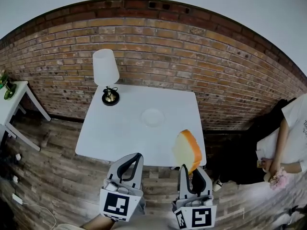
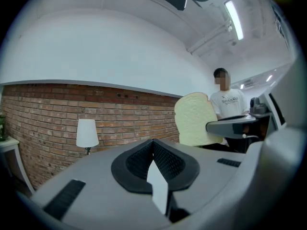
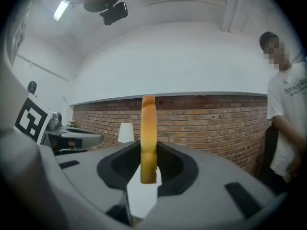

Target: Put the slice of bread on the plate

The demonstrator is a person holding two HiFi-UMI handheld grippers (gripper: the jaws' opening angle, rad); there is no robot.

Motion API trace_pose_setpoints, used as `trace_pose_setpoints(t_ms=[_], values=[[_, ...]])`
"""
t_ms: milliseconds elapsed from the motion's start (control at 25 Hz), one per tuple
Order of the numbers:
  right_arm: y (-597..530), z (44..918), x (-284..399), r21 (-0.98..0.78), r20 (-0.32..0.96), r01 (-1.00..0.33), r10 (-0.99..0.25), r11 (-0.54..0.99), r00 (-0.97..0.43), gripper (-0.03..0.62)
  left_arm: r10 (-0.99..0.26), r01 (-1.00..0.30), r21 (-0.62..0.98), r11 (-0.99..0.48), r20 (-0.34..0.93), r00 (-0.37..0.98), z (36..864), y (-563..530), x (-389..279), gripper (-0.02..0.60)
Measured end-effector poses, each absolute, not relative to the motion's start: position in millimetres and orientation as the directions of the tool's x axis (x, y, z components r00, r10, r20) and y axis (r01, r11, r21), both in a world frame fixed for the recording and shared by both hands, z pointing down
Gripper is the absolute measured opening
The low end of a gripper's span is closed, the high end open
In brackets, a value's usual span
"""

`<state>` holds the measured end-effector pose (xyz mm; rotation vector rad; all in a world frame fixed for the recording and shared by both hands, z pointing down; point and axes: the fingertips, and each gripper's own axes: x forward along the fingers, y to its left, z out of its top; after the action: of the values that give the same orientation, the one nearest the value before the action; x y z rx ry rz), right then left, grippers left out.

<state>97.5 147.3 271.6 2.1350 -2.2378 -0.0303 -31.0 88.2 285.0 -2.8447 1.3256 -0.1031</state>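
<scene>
Head view shows our right claw (image 1: 191, 170) clamped on the slice of bread (image 1: 186, 150) — we've got it upright over the counter's (image 1: 110, 133) near right corner, well apart from the plate (image 1: 152, 117) mid-counter. Our left claw (image 1: 136, 158) is pinched closed, empty.

light: bright, even | source: ceiling strip light (image 2: 233, 19) | edges: fisheye bend, dark corners | shadows: soft

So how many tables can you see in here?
2. A large white square table stands by the brick wall, holding a white-shaded lamp and a white round plate. A smaller white side table sits at the far left, partly cut off.
</scene>
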Motion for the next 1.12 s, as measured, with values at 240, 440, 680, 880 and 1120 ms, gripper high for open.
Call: trace_pose_setpoints(t_ms=[240,440,680,880,1120], values=[[93.1,270.7,97.0,0.045,0.037,-0.997,-0.998,0.057,-0.055,0.097,-0.759,-0.759,-0.035,-0.650,0.071,0.647,283.5,35.3,-26.5,0.009],[59.0,274.2,96.1,0.040,0.053,-0.998,-0.997,0.050,-0.048,0.097,-0.749,-0.751,-0.011,-0.660,0.090,0.657,290.3,0.8,-24.7,0.009],[21.0,281.2,97.9,0.035,0.071,-0.999,-0.997,0.040,-0.037,0.097,-0.734,-0.736,-0.015,-0.677,0.096,0.673,295.9,-42.2,-18.0,0.008],[-2.5,284.1,95.4,0.029,0.085,-0.999,-0.996,0.036,-0.034,0.097,-0.722,-0.725,-0.002,-0.689,0.091,0.686,296.5,-64.6,-19.2,0.009],[-10.8,288.7,91.9,0.026,0.100,-0.999,-0.995,0.033,-0.030,0.097,-0.723,-0.727,0.014,-0.687,0.094,0.685,298.8,-76.8,-23.4,0.009]])
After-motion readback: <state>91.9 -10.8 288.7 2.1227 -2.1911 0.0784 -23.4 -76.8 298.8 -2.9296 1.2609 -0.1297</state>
